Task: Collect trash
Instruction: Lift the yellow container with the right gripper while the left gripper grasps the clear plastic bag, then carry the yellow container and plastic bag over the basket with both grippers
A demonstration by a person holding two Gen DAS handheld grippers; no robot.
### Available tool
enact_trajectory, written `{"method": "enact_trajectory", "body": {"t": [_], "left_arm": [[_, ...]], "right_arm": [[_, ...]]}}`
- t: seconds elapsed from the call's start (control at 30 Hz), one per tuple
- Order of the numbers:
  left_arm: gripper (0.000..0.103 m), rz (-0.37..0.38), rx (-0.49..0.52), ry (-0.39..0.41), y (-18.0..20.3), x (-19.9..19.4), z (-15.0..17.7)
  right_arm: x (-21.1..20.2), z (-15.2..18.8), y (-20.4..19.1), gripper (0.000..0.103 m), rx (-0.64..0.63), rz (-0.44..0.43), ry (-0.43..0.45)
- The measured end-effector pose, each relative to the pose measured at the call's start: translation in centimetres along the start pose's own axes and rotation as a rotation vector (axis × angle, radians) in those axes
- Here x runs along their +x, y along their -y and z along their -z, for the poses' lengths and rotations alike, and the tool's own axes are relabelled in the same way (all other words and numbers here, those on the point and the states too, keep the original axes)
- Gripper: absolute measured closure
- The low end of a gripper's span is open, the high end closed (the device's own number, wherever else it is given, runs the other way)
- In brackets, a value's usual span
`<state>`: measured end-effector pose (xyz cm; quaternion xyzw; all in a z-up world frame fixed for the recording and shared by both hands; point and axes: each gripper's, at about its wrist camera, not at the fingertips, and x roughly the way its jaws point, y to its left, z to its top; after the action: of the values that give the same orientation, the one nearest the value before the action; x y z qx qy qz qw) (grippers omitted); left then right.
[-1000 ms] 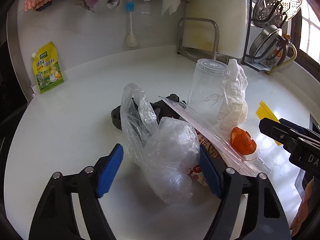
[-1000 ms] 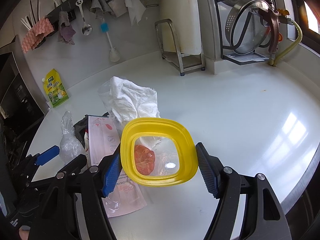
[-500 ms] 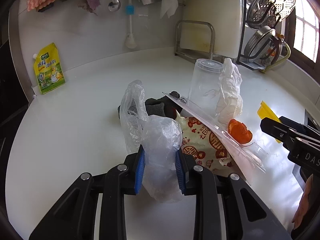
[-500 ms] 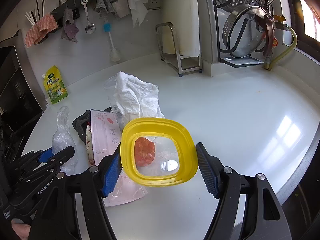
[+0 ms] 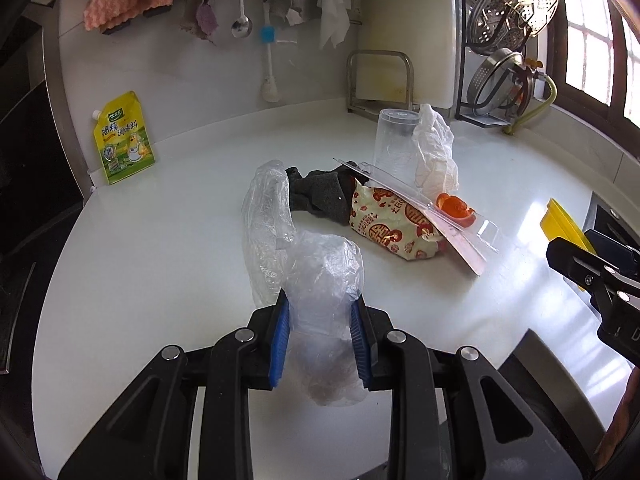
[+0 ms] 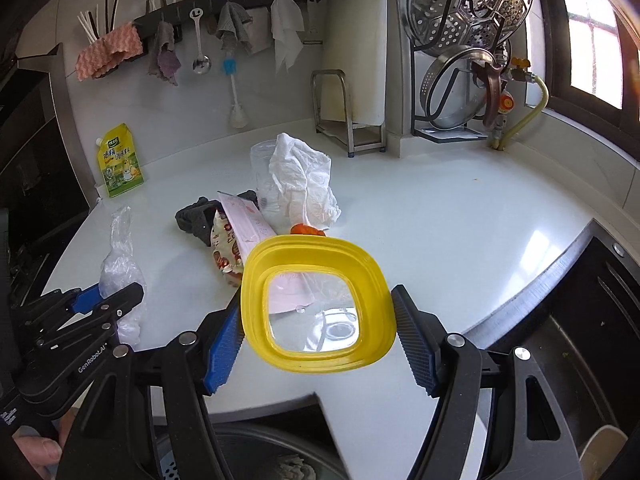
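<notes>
My left gripper (image 5: 320, 336) is shut on a crumpled clear plastic bag (image 5: 316, 280), held over the white counter; the bag also shows in the right wrist view (image 6: 120, 264). My right gripper (image 6: 318, 330) is shut on a yellow-rimmed clear lid (image 6: 316, 304). On the counter lies a trash pile: a red-patterned snack bag (image 5: 392, 220), a dark cloth (image 5: 320, 196), a clear blister pack (image 5: 432, 208), an orange peel (image 5: 454, 206), an upturned clear cup (image 5: 394, 144) and crumpled white paper (image 5: 434, 152).
A yellow seasoning pouch (image 5: 122, 140) leans on the back wall. A cutting board stand (image 5: 380, 80) and a rack with steamer lids (image 5: 508, 40) stand at the back right. A round bin opening (image 6: 248, 456) shows below the counter's front edge.
My left gripper has closed on the plastic bag and pulled it back from the pile. My right gripper has drawn back toward the counter edge with the lid.
</notes>
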<state>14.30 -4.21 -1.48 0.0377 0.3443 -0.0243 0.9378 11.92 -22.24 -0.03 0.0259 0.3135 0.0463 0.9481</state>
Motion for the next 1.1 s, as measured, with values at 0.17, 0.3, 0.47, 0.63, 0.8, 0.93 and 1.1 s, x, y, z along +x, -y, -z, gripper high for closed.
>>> {"method": "enact_trajectory", "body": {"t": [0.17,0.3,0.47,0.63,0.8,0.93,1.1], "left_arm": [[0.076,0.026,0.015,0.003,0.3,-2.9,2.0],[0.075,0.041,0.039,0.014,0.8,-5.0,3.5],[0.076,0.072,0.059,0.022,1.6,-7.3,5.3],[0.076,0.106,0.059,0.027,2.0,-9.4,7.2],[0.076,0.108,0.078,0.021,2.3,-10.7,9.0],[0.076,0.105,0.080,0.011,2.1,-11.3,10.4],[0.075,0.111,0.092,-0.016,2.3,-11.4,11.9]], "right_arm": [[-3.3,2.9,-0.9,0.035,0.036,0.034,0.016],[-5.5,4.9,-1.4,0.035,0.059,0.077,0.031],[-8.2,7.3,-2.1,0.035,0.059,0.141,0.052],[-10.2,9.5,-2.3,0.035,0.079,0.165,0.075],[-11.1,11.6,-2.5,0.035,0.073,0.178,0.065],[-11.8,13.1,-2.5,0.035,0.070,0.181,0.053],[-12.3,14.5,-2.7,0.035,0.071,0.175,0.035]]}}
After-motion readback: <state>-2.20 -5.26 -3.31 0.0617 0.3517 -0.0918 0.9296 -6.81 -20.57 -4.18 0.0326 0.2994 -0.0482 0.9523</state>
